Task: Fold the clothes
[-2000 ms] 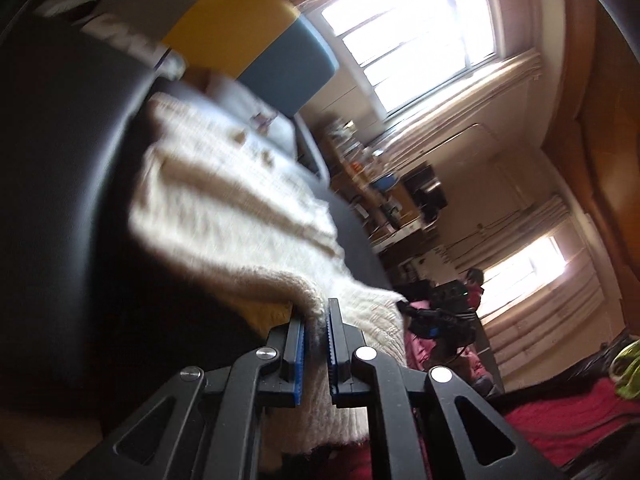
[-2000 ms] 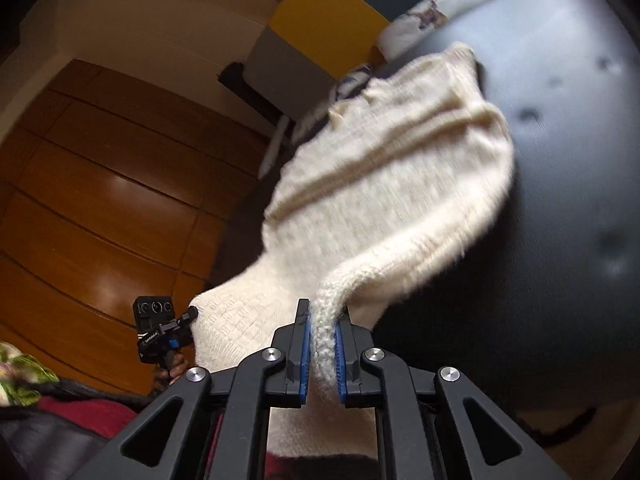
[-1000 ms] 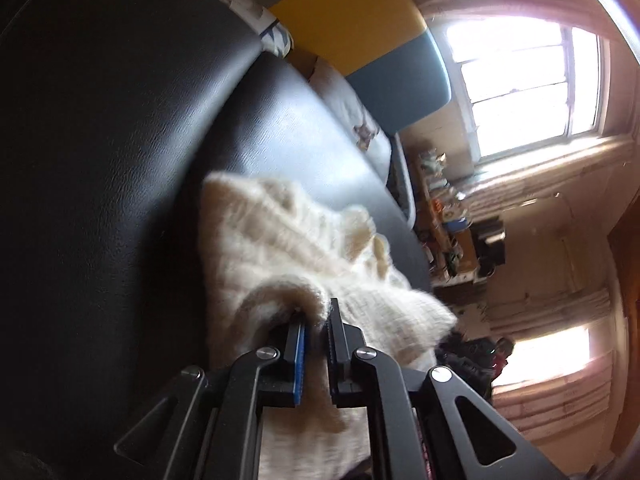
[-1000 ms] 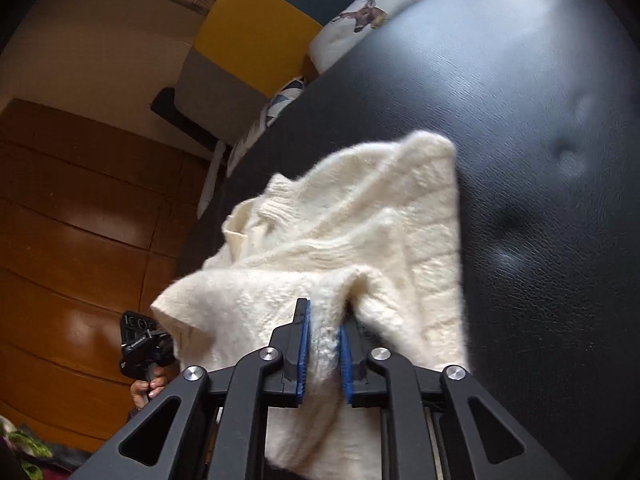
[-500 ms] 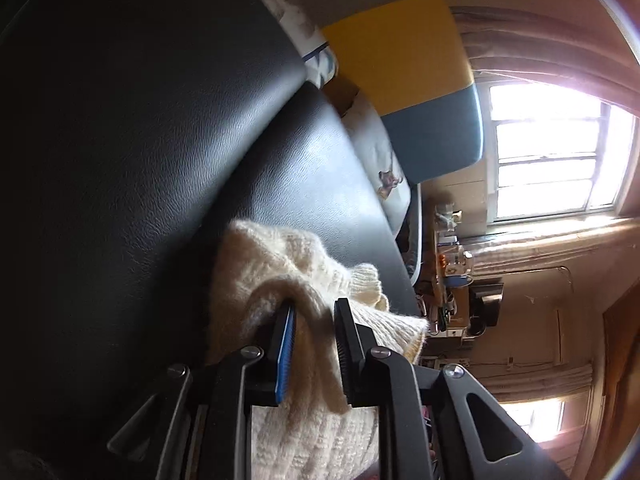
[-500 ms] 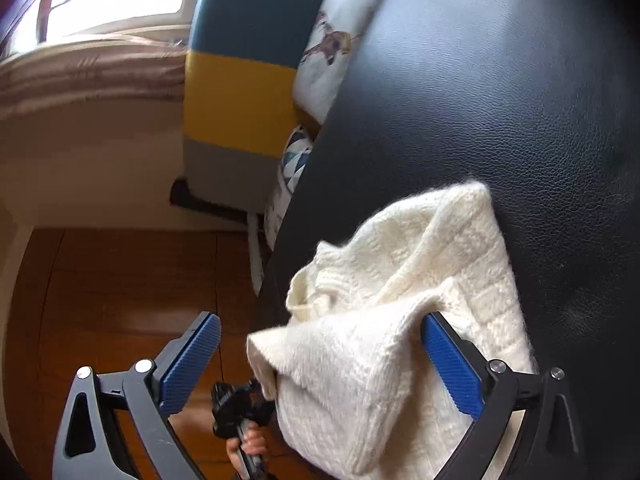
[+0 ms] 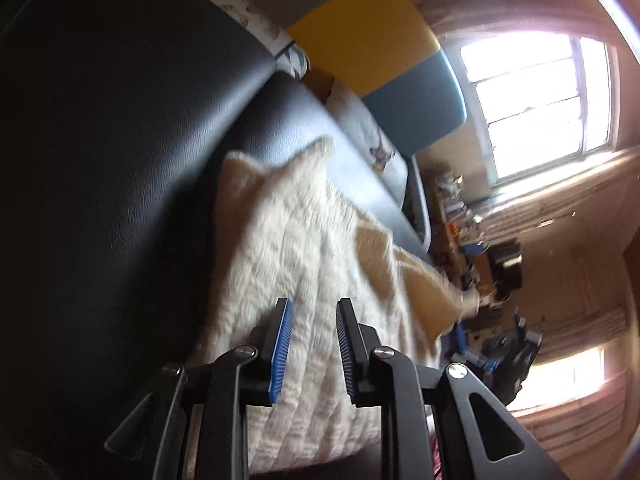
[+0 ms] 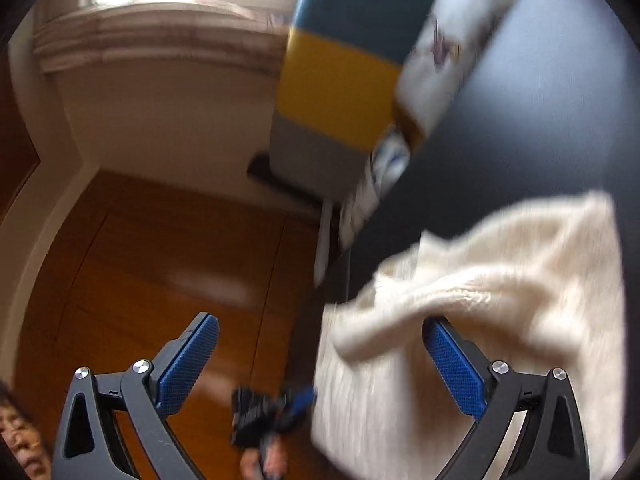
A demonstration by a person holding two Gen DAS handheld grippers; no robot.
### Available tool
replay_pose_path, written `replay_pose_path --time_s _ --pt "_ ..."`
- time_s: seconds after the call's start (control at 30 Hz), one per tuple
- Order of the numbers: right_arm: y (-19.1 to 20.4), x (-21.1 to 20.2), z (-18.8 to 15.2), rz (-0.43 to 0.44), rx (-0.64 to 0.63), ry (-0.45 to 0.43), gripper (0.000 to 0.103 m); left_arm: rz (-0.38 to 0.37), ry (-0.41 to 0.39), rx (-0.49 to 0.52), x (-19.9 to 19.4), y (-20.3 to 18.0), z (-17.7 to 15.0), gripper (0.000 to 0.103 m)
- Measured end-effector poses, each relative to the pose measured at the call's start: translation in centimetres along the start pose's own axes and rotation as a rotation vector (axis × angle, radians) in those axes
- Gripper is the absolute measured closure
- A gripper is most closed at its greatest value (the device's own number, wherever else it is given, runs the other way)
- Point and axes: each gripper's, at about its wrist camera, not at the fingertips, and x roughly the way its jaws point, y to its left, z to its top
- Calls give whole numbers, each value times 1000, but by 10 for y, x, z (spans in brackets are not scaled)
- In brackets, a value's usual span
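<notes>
A cream knitted sweater (image 7: 288,232) lies folded on the black leather seat (image 7: 120,120). My left gripper (image 7: 314,304) hovers over the sweater's near end. Its jaws are opening, and the knit shows through the gap, but the pads do not press on it. In the right wrist view the sweater (image 8: 500,280) lies at the right on the seat (image 8: 540,100). My right gripper (image 8: 320,320) stands wide open at the sweater's left edge. A loose fold droops by its right fingertip (image 8: 436,332), not pinched. The left gripper (image 8: 272,404) shows blurred low in that view.
A grey, yellow and blue cushion (image 7: 360,40) and a patterned pillow (image 7: 372,140) stand at the seat's far end. Beyond are a bright window (image 7: 536,96) and a cluttered desk (image 7: 460,220). Brown wooden panels (image 8: 160,260) fill the left of the right wrist view. A person (image 8: 16,436) is at its lower left edge.
Both grippers have let go of the sweater. The right one opened wide and swung left; the left one opened a little and drew back. The sweater now rests folded on the seat.
</notes>
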Motion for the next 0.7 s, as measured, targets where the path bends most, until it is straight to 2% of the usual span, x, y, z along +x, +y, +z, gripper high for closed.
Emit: replay_pose_path --time_s 0.03,0.1,0.2,0.3,0.37,0.53,0.63,0.7 --pt "1 0 4 -31 -2 -28 0 17 7 22 0 -2 -4 82" --pt "6 0 2 -140 -53 -15 0 49 20 63 0 -5 -11 81" --pt "15 -1 -15 -274 -196 69 0 67 31 88 1 -6 -13 81" --pt "7 -2 -35 -373 -248 165 0 89 55 115 6 -5 -14 81" --pt "-5 -4 -49 -439 -269 198 0 109 67 135 6 -6 -16 85" --pt "-5 -5 -79 -514 -408 292 0 120 108 196 -6 -12 -32 85" --pt "6 -9 -88 -581 -469 346 0 158 38 334 -31 -29 -34 81" --pt "22 7 -80 -659 -497 342 0 189 1 436 -41 -42 -26 79"
